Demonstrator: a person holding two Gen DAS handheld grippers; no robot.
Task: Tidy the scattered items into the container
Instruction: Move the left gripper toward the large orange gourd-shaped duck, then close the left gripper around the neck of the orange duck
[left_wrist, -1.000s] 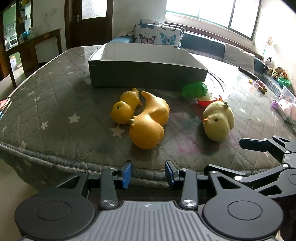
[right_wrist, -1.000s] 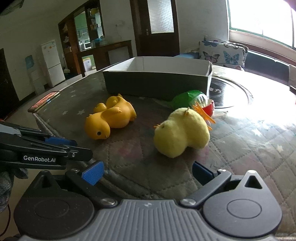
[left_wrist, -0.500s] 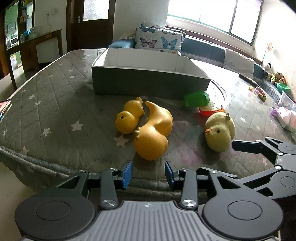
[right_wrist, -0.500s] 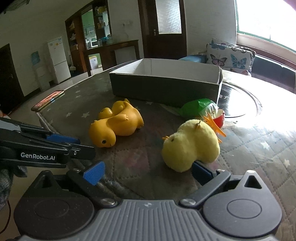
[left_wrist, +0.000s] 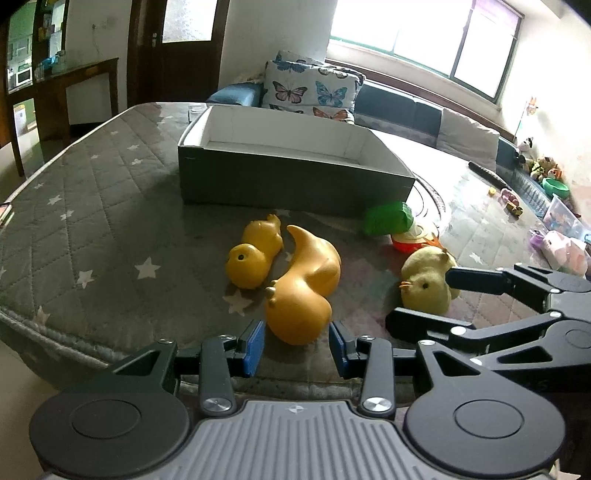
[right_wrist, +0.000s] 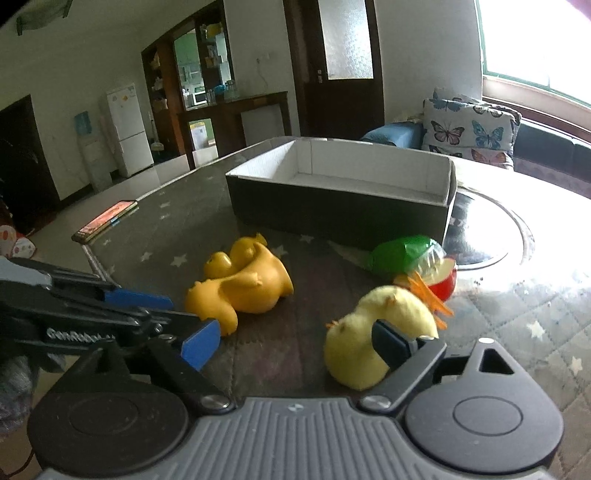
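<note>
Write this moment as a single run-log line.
left gripper: open, at rubber duck | right gripper: closing round plush chick | box: empty

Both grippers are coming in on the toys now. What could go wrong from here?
1. The right gripper is closing with the plush chick off-centre: one pad touches its side, the other stands clear. The soft body may squirm out or roll.
2. The large rubber duck lies against the small duck; the open left gripper could knock the small one.
3. The grippers sit close and could collide.
</note>
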